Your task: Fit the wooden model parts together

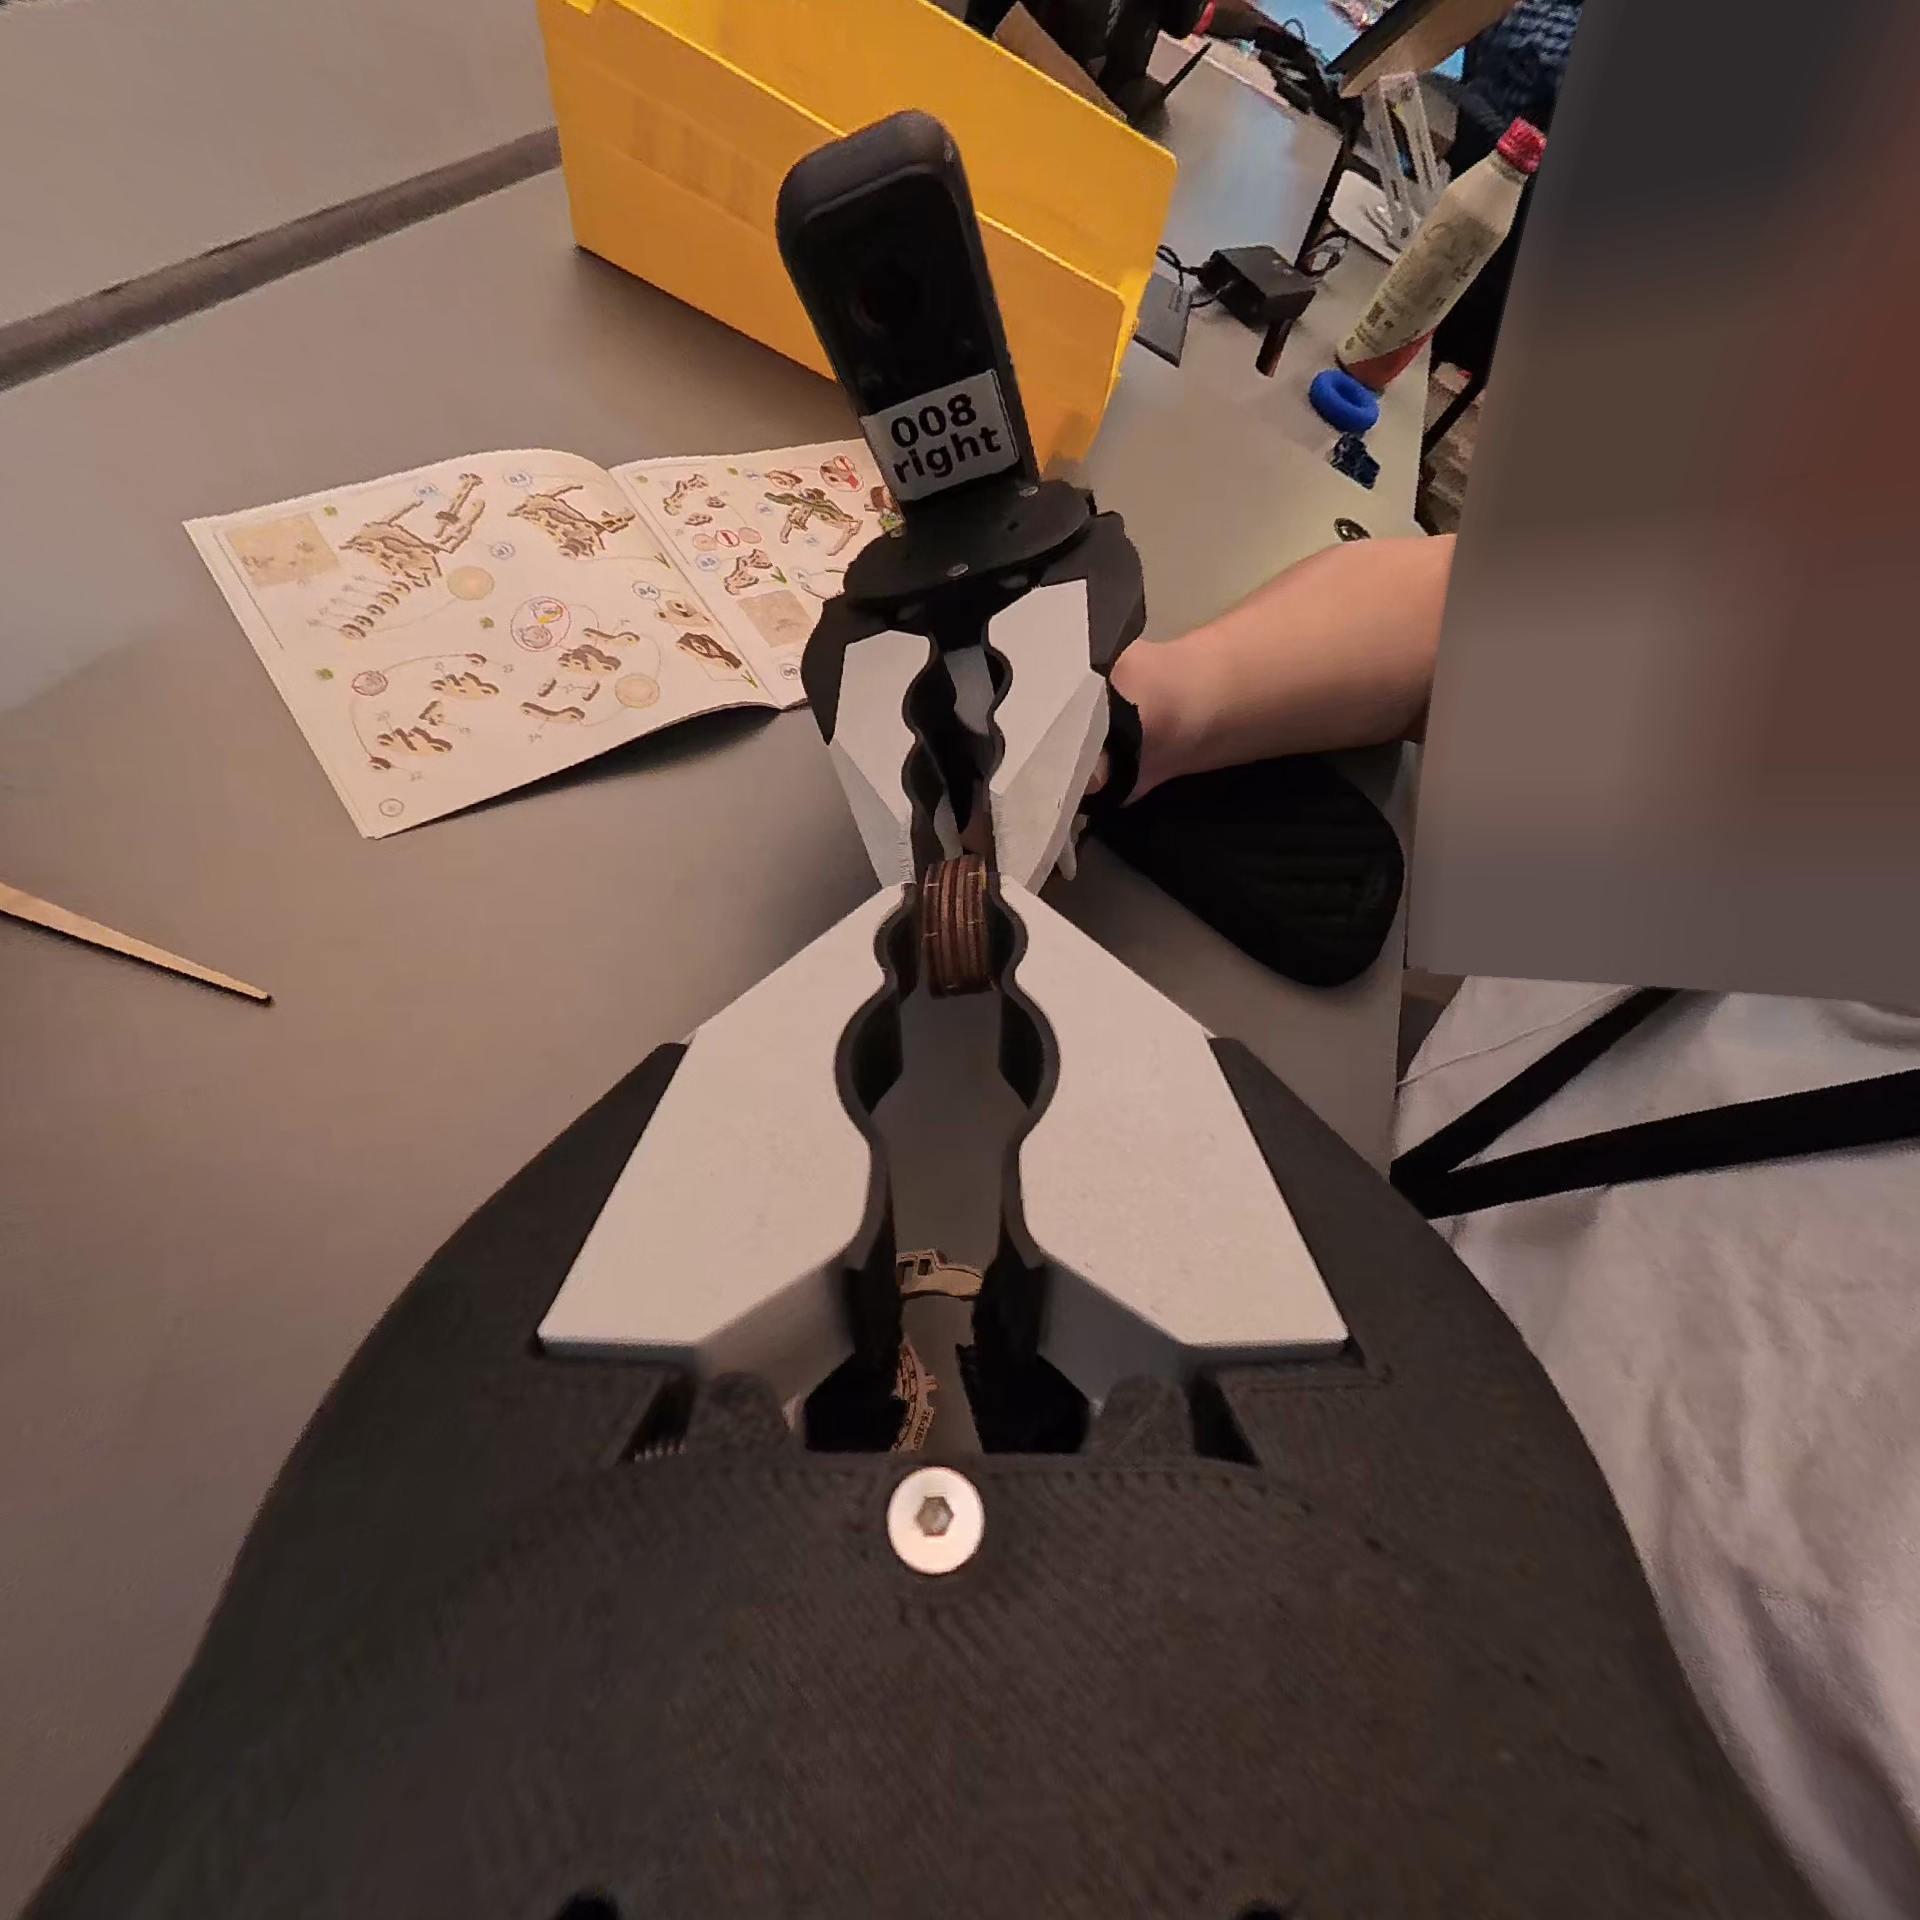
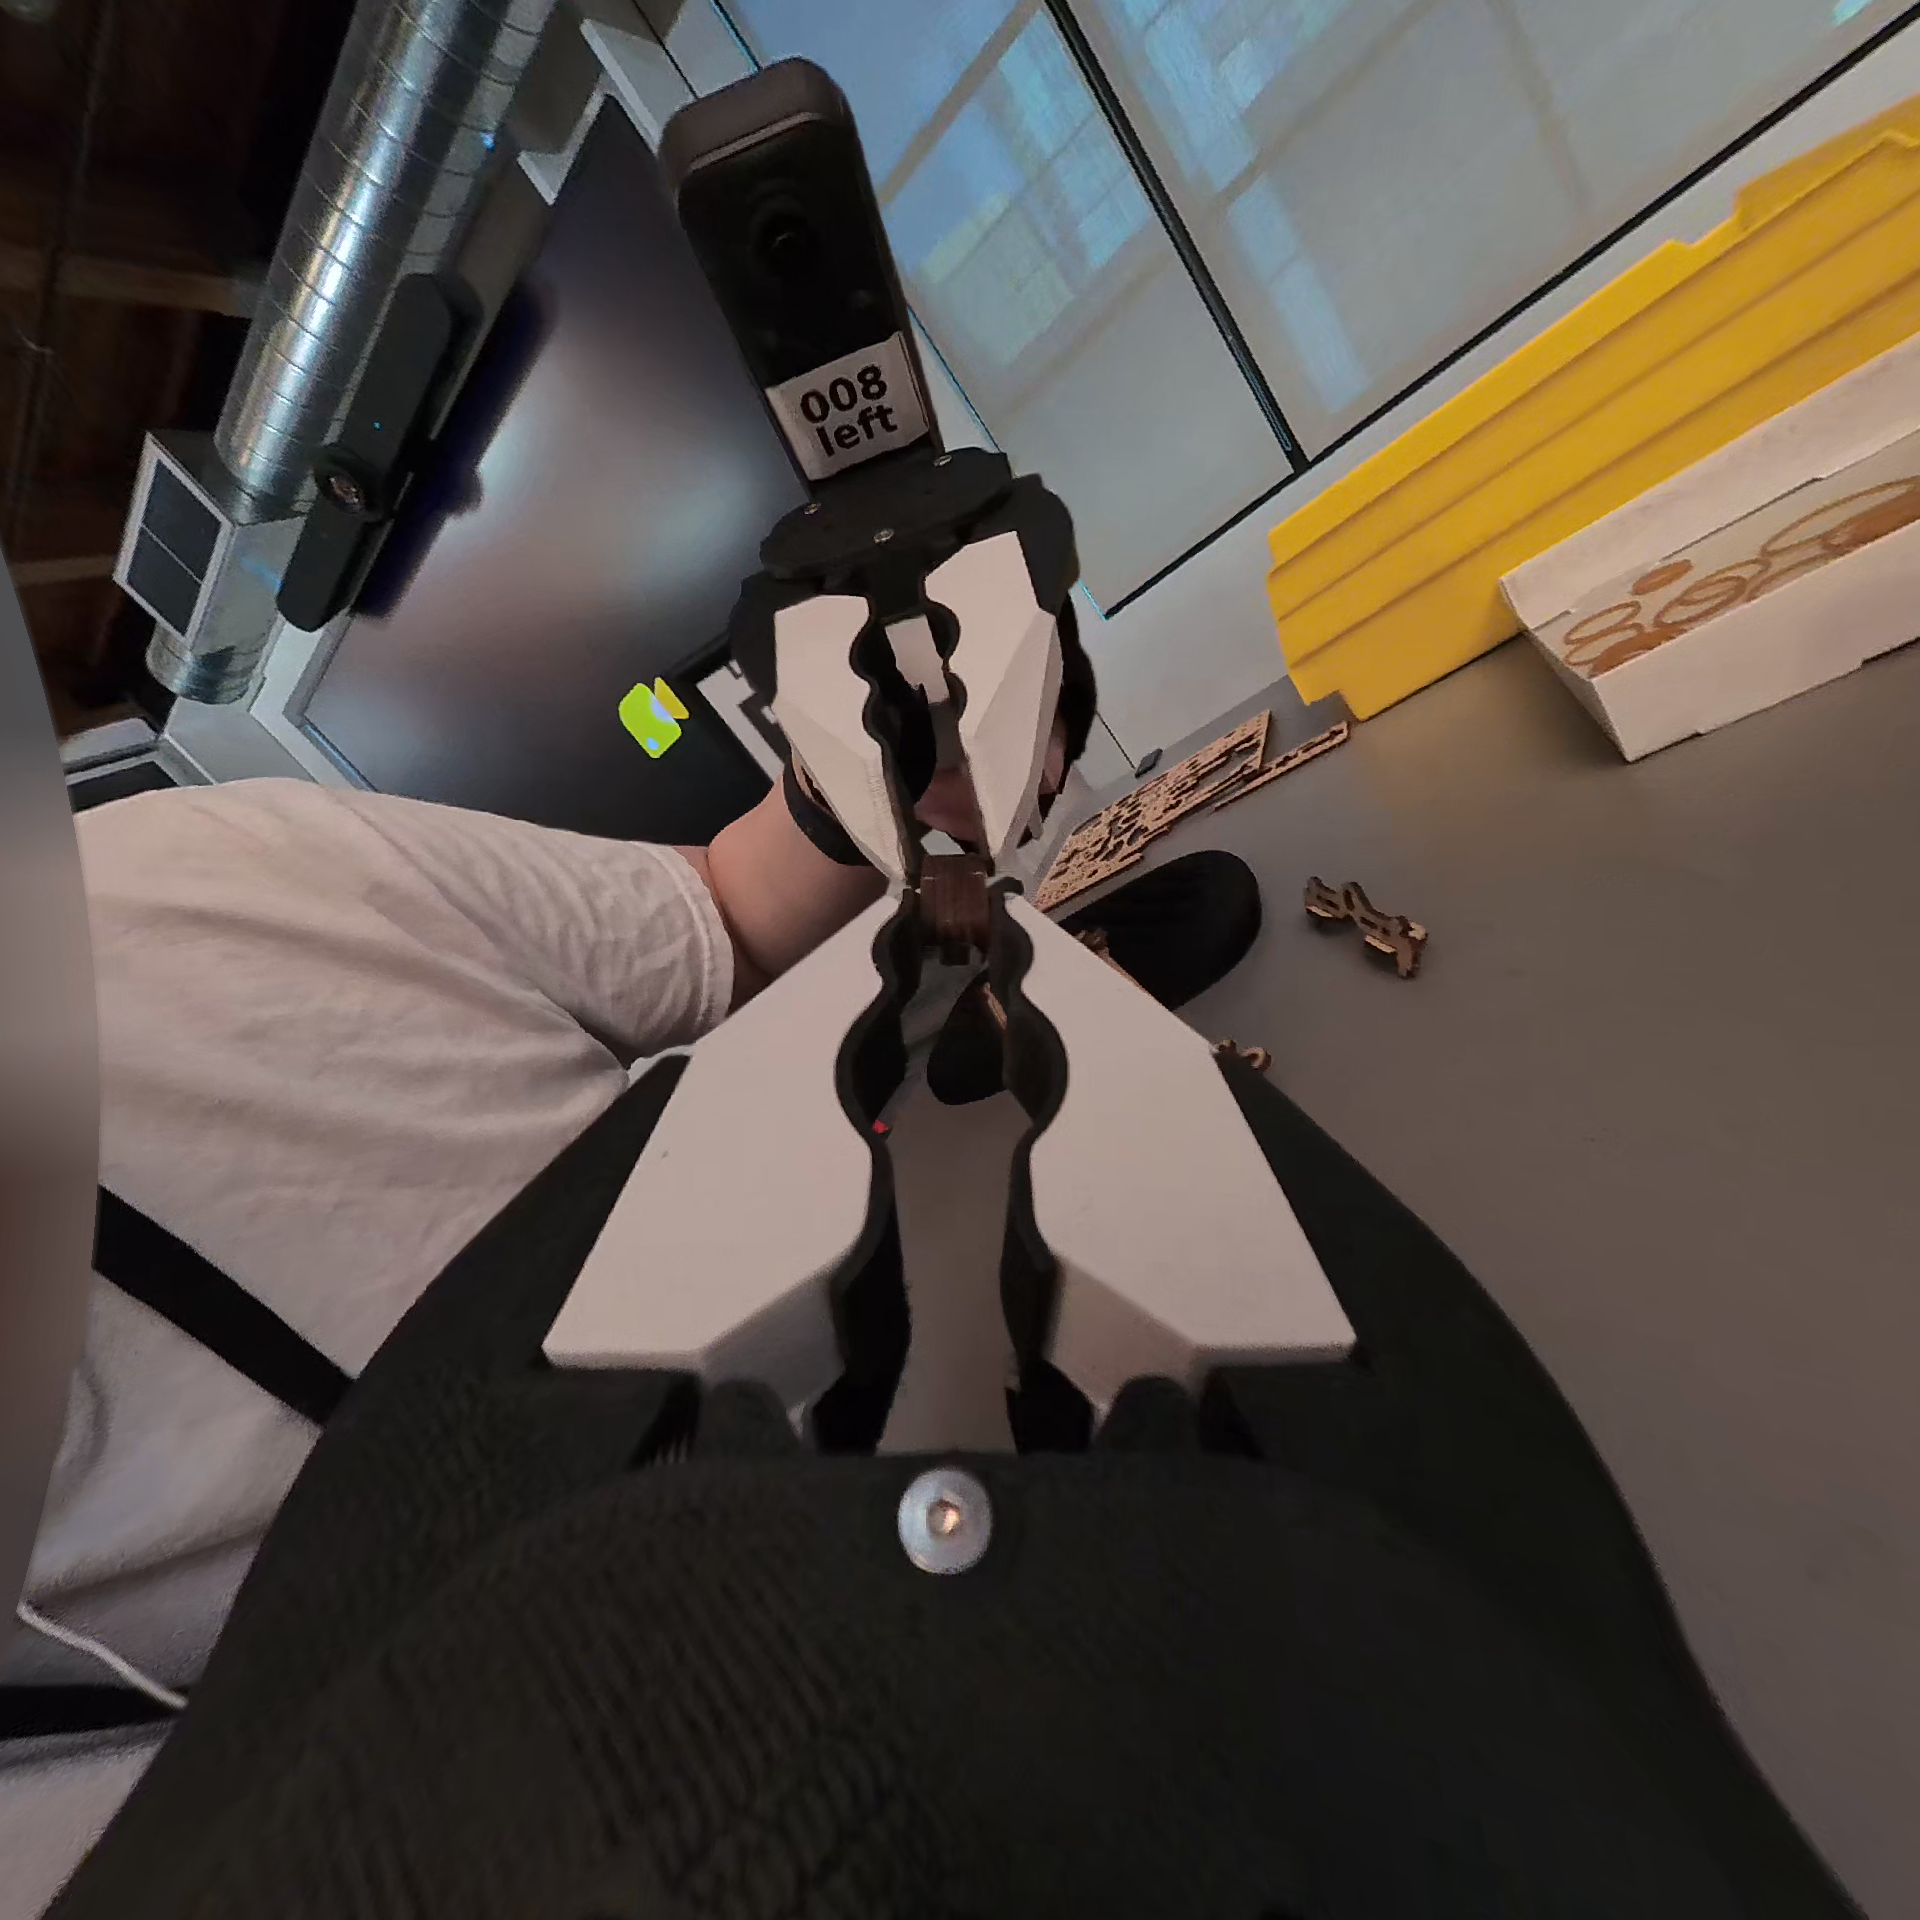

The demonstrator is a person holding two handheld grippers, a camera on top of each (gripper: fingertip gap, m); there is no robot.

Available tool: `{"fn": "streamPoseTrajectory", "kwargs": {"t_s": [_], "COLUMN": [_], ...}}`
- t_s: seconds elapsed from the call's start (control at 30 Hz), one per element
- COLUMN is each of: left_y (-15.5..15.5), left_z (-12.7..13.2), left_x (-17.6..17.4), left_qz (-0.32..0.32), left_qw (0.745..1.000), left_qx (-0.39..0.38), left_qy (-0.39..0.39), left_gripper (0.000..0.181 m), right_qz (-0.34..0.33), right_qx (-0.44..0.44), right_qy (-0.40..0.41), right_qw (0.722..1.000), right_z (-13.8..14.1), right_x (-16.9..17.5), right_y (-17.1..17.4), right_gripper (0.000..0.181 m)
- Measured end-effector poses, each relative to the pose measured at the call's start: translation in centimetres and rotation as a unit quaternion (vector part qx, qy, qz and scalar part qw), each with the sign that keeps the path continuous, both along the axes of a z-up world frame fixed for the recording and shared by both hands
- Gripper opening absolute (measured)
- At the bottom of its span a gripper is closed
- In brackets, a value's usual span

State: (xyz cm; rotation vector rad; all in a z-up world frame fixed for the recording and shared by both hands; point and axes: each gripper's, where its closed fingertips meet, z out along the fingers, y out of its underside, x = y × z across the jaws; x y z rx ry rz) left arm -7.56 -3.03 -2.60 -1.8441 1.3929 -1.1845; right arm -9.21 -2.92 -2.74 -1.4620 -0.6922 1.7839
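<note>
I had both grippers tip to tip above the table (image 1: 312,1091), and the wooden stack (image 1: 956,930) sat right at the meeting point. My left gripper (image 1: 954,914) was clenched on it: layered thin discs pressed together, seen edge-on, seated in the first scallop of the pads. My right gripper (image 2: 943,914) was closed down too, its tips pinching a dark wooden block (image 2: 948,906) that touched the left gripper's tips. Whether stack and block were one assembly or two separate parts I could not tell, since each view hid the far side.

I judged the wood light and stiff, but brittle: thin laser-cut ply, whose tabs would likely snap if twisted. The faces looked dry and not slippery, so a modest squeeze across the flat faces seemed enough, close to the joint, with any push kept straight along the slot.

A loose piece (image 2: 1366,925) lay on the table near my right gripper, with a cut-out sheet (image 2: 1164,790) behind it. The booklet (image 1: 540,623) lay open beside the yellow bin (image 1: 727,177), well clear of my fingers.
</note>
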Motion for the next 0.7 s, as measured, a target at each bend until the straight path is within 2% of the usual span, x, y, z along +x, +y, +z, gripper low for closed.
{"fn": "streamPoseTrajectory", "kwargs": {"t_s": [0.4, 0.7], "left_y": [0.6, 1.4], "left_z": [-0.5, -0.7], "left_x": [0.1, 0.6], "left_qz": [-0.018, -0.038], "left_qw": [1.000, 0.999], "left_qx": [-0.001, -0.034], "left_qy": [0.007, -0.012], "left_gripper": [0.009, 0.010], "right_qz": [-0.008, -0.028], "right_qx": [0.004, 0.004], "right_qy": [-0.003, -0.002], "right_qw": [1.000, 1.000], "right_z": [-0.5, -0.7], "right_x": [0.2, 0.9], "right_y": [0.7, 1.5], "right_gripper": [0.010, 0.010]}}
